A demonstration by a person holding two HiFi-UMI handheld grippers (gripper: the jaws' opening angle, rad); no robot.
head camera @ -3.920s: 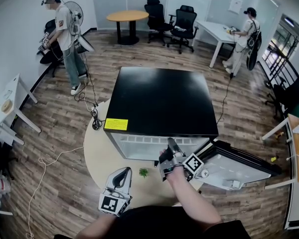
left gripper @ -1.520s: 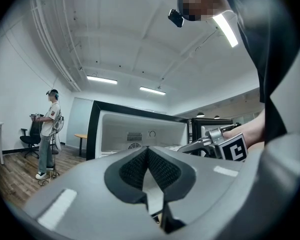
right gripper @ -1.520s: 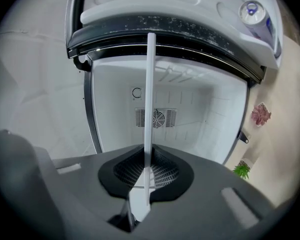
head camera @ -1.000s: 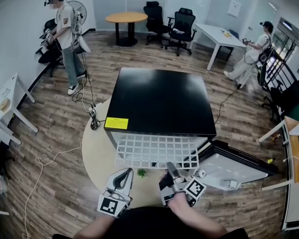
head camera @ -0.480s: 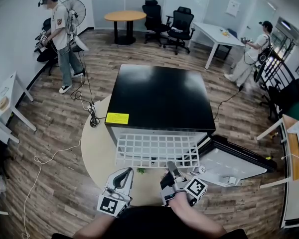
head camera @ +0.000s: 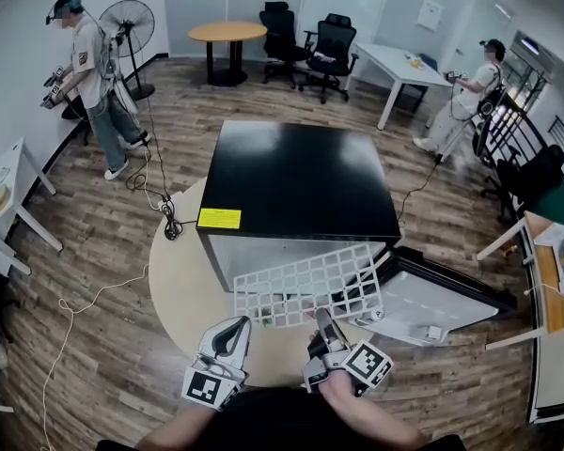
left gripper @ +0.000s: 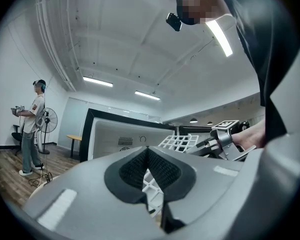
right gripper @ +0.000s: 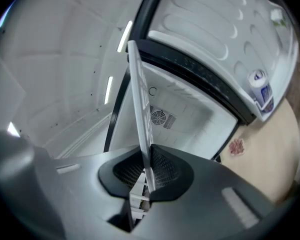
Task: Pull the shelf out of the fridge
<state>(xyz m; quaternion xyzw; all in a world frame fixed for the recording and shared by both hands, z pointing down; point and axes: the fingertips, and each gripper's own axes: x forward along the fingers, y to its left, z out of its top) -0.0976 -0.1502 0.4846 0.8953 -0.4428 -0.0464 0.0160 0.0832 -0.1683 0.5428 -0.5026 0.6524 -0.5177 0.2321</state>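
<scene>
The white wire shelf (head camera: 307,286) hangs out in front of the black fridge (head camera: 301,181), tilted with its right side raised. My right gripper (head camera: 323,323) is shut on the middle of its near edge. In the right gripper view the shelf (right gripper: 139,104) shows edge-on, pinched between the pads (right gripper: 162,169), with the white fridge interior (right gripper: 190,119) behind it. My left gripper (head camera: 228,338) is low and to the left, apart from the shelf, shut on nothing. From the left gripper view (left gripper: 147,151) the shelf (left gripper: 180,142) and right gripper (left gripper: 225,138) show ahead.
The fridge door (head camera: 442,303) lies open to the right, with a small bottle (right gripper: 260,88) in its rack. The fridge stands on a round beige mat (head camera: 183,285). A cable (head camera: 160,209) trails on the wooden floor. People stand at far left (head camera: 85,64) and back right (head camera: 470,81).
The shelf has slid farther out of the fridge and turned, its right side rising. My right gripper has drawn back with it. The left gripper has stayed put.
</scene>
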